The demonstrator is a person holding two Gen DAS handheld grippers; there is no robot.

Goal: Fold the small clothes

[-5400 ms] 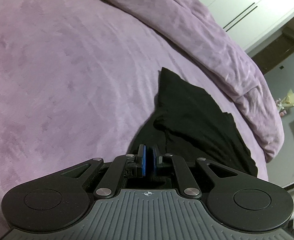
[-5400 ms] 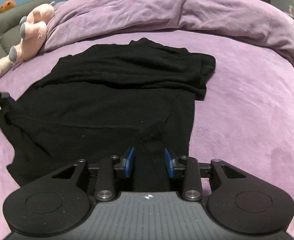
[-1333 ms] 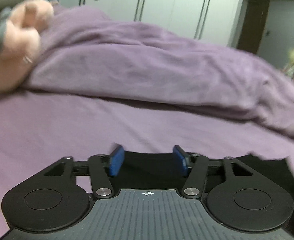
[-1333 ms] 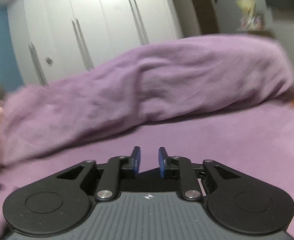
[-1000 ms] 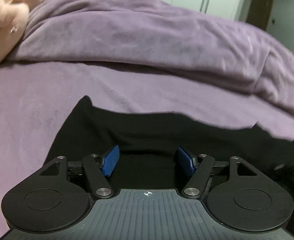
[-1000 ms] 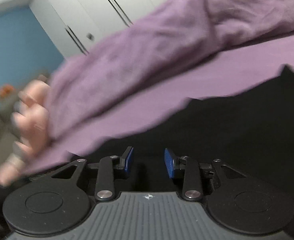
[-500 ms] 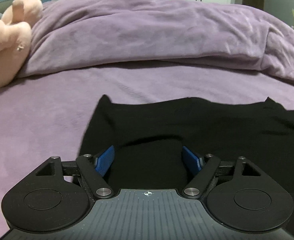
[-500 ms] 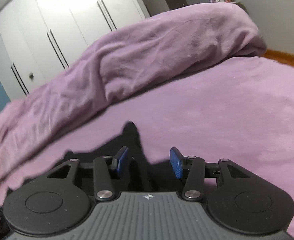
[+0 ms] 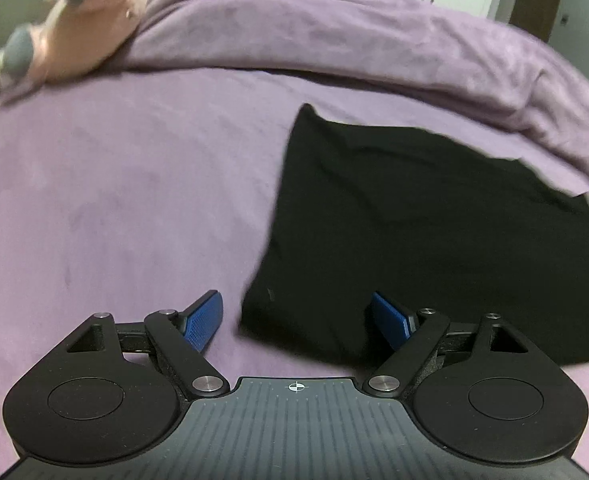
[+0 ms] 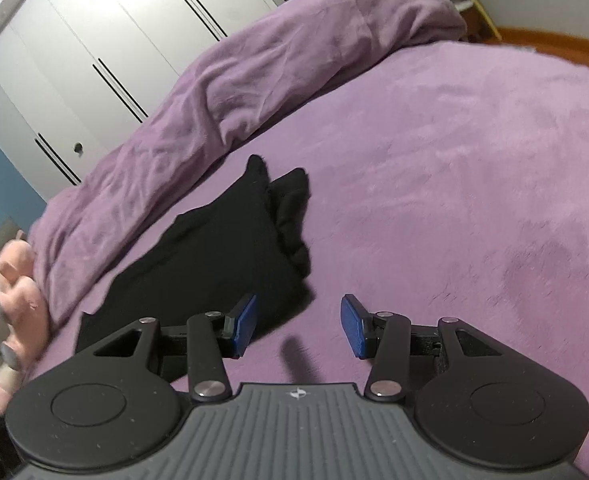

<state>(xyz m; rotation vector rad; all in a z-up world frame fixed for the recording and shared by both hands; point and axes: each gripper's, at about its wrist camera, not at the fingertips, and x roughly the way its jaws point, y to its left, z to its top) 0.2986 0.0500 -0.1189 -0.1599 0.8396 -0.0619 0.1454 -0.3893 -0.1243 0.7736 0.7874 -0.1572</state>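
Black cloth (image 9: 422,224) is lying folded on the purple bed (image 9: 126,184) (a pink plush (image 9: 90,28) is sitting nearby). The left gripper (image 9: 297,322) is hovering with jaws just opened wide, empty. The right gripper (image 10: 297,326) is hanging half open, gripping nothing.

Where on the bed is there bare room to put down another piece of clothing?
Two bare patches of purple sheet: one between the pink plush toy and the left edge of the folded black garment, and a wider one to the garment's right, running to the bed's far edge. It is crowded along the back, where the bunched blanket lies close behind the garment.
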